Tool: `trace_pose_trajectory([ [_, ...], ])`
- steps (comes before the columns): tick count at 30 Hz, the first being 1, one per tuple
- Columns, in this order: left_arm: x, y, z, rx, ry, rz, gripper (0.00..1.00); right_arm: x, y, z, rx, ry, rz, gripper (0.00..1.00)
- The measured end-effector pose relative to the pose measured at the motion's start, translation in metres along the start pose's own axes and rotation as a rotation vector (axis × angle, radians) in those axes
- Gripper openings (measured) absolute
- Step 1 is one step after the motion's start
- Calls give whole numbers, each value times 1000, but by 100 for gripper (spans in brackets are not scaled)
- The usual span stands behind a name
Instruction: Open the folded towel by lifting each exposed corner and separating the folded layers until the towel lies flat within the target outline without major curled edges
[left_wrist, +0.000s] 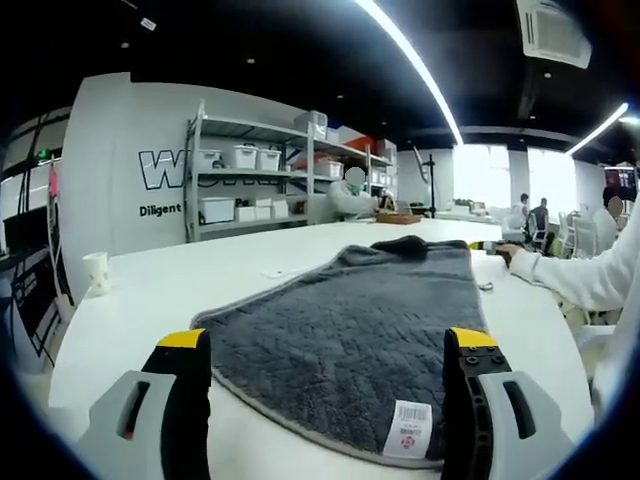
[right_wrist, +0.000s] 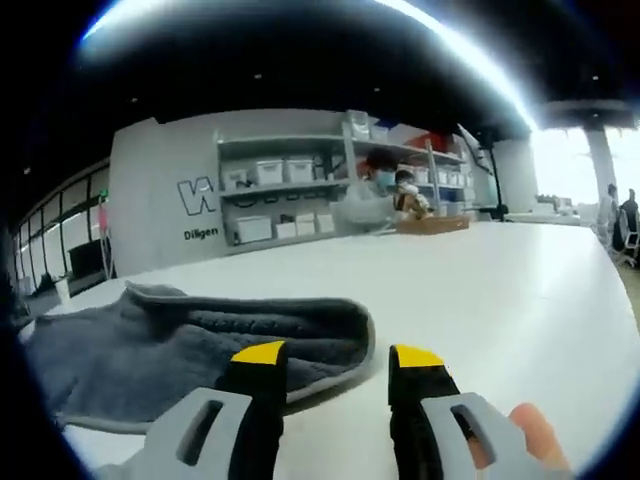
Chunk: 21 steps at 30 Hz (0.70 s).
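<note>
A grey quilted towel lies spread on the white table, with a white label at its near right corner. Its far edge is bunched into a dark fold. My left gripper is open over the towel's near edge, its yellow-tipped jaws wide apart and nothing between them. In the right gripper view the towel lies to the left, with a rolled, doubled edge just ahead of the jaws. My right gripper is open and holds nothing.
A paper cup stands near the table's left edge. A white sleeve reaches in by the towel's far right corner. Shelves with white bins line the back wall, and people sit at the table's far end.
</note>
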<state>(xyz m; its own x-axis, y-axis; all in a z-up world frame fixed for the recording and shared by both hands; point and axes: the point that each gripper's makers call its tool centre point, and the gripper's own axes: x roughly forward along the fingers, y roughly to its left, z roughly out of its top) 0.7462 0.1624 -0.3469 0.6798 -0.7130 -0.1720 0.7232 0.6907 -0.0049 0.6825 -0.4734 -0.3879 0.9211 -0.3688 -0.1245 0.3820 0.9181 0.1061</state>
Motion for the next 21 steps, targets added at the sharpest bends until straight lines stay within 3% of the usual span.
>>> trace_pose_trajectory([
  [4, 2, -2, -2, 6, 6, -8, 96, -7, 23, 6, -52, -30, 72, 46],
  [9, 1, -2, 0, 2, 0, -12, 96, -7, 42, 7, -50, -32, 165, 66],
  [21, 5, -5, -5, 16, 18, -19, 96, -16, 76, 1, -99, -19, 272, 90],
])
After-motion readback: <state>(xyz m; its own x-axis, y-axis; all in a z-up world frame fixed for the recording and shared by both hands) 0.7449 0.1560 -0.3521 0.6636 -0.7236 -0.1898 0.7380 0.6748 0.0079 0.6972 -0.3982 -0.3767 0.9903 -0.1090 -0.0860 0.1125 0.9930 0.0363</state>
